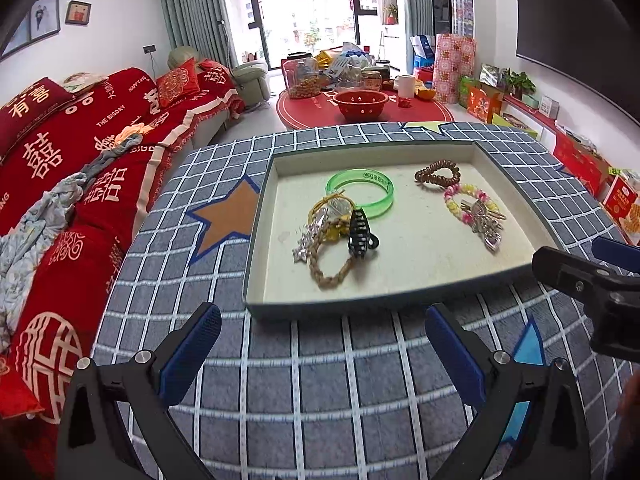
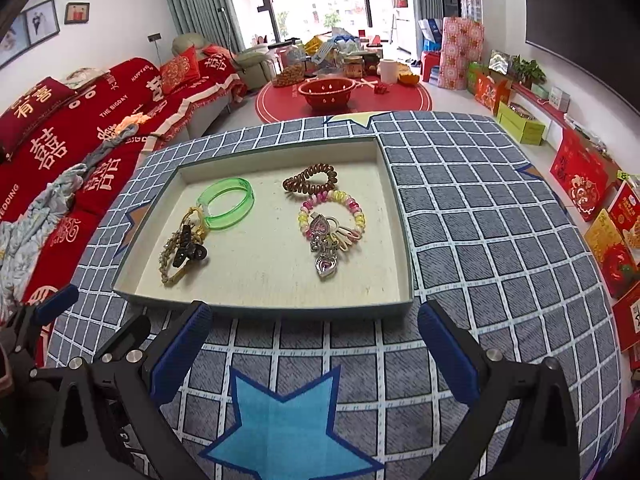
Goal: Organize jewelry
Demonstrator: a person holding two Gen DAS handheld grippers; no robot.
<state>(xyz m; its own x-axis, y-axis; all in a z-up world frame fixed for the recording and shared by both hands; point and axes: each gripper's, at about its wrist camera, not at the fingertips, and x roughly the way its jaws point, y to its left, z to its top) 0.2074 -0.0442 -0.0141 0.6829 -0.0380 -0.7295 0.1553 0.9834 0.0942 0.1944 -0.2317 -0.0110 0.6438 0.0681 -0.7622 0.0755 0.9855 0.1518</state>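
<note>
A shallow grey-rimmed tray [image 1: 260,240] [image 2: 404,240] lies on the checked cloth. In it are a green bangle [image 1: 360,194] [image 2: 228,204], a brown spiral hair tie [image 1: 438,173] [image 2: 310,178], a pink and yellow bead bracelet [image 1: 466,202] [image 2: 332,210] with metal heart charms [image 2: 326,256], a black hair claw [image 1: 360,232] [image 2: 186,248], and a braided cord [image 1: 328,270] [image 2: 172,268]. My left gripper [image 1: 322,346] is open and empty, just short of the tray's near rim. My right gripper [image 2: 314,346] is open and empty, also before the near rim.
The table has a grey checked cloth with an orange star [image 1: 228,216] and a blue star [image 2: 288,424]. A red-covered sofa [image 1: 80,152] runs along the left. A red round table [image 1: 360,112] with a bowl and jars stands behind. Boxes [image 2: 580,168] line the right.
</note>
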